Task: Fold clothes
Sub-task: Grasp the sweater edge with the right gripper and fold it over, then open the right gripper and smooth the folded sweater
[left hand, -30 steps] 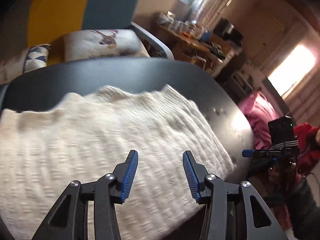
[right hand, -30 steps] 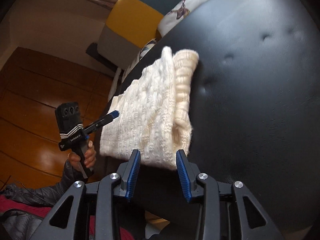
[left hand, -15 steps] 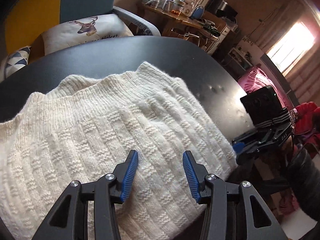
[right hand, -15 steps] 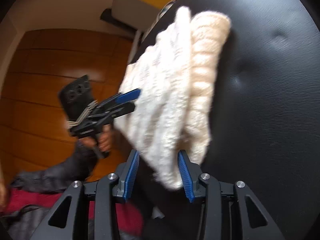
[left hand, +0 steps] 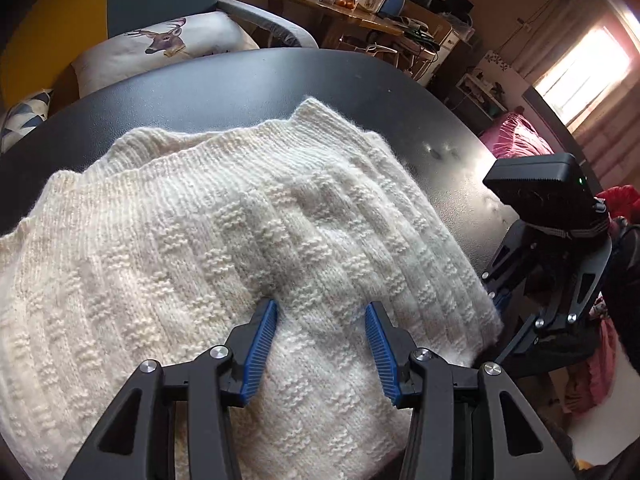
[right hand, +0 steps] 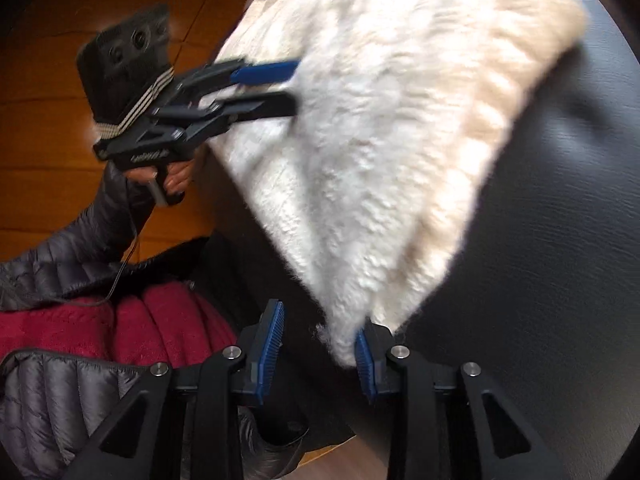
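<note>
A folded cream knit sweater (left hand: 224, 248) lies on a black padded table (left hand: 240, 80). My left gripper (left hand: 322, 312) is open, its fingertips resting on the sweater's near part. In the right wrist view the sweater (right hand: 380, 120) is blurred, and my right gripper (right hand: 320, 328) is open at its near corner, which lies between the jaws against the right finger (right hand: 366, 354). The left gripper also shows in the right wrist view (right hand: 280, 88), at the sweater's left edge. The right gripper shows in the left wrist view (left hand: 498, 300) at the sweater's right corner.
An armchair with a deer cushion (left hand: 160, 44) stands behind the table. A cluttered wooden desk (left hand: 360, 12) is at the back. A pink bundle (left hand: 516, 140) lies at the right. Red cloth (right hand: 132, 328) and a dark puffer jacket (right hand: 60, 412) are near the table edge over wooden floor (right hand: 48, 80).
Both grippers have moved in toward the sweater. The left one came down onto its near part. The right one closed in on the near corner, which now lies between its jaws.
</note>
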